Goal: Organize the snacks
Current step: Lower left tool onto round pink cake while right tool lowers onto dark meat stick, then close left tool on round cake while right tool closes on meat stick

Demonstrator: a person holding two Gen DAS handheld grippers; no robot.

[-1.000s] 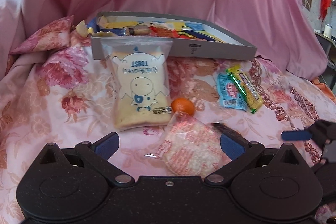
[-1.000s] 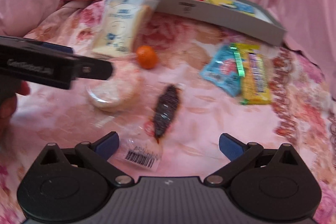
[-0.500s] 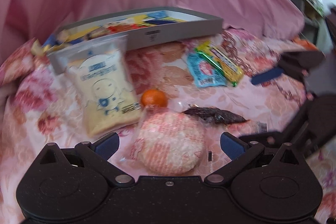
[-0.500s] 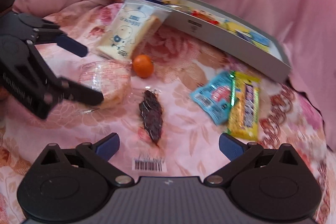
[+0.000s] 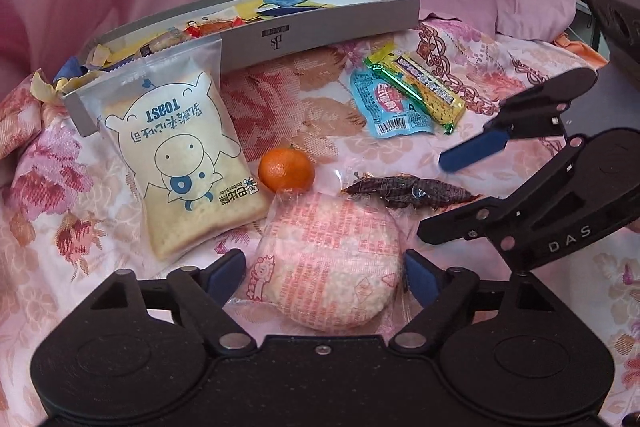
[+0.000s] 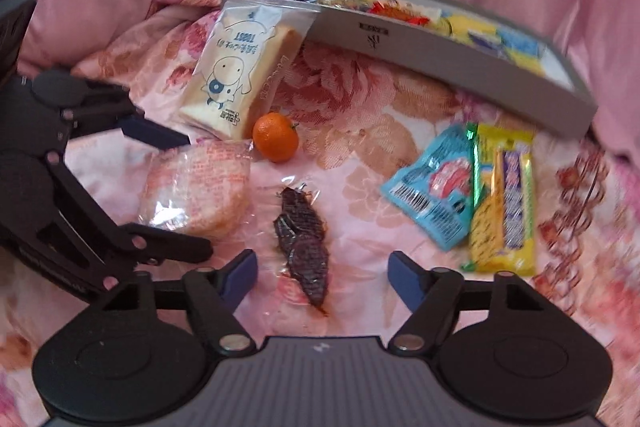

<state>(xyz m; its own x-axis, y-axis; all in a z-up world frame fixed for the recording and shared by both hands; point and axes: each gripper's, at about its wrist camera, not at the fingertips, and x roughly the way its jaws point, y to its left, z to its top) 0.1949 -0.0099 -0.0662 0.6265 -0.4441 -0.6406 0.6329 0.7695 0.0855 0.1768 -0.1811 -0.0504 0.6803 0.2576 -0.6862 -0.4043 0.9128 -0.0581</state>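
Many glossy wrappers fill grey cardboard tray (image 5: 320, 31) beyond both grippers. Left gripper (image 5: 324, 273) spread w/ round crinkly rice cake (image 5: 328, 259) btwn fingers; right gripper (image 6: 320, 269) spread round dark jerky (image 6: 304, 247).

Soft, pink-tinted daylight filled both views, with a bright patch of window light far right beyond the left fingers (image 5: 224, 277). Shadows were faint. Glare glinted on the rice cracker wrapper (image 6: 196, 191) left of the right fingers (image 6: 240, 275). Fisheye bending curved the gray box (image 5: 320, 31); the right view's edges were smeared with blur.
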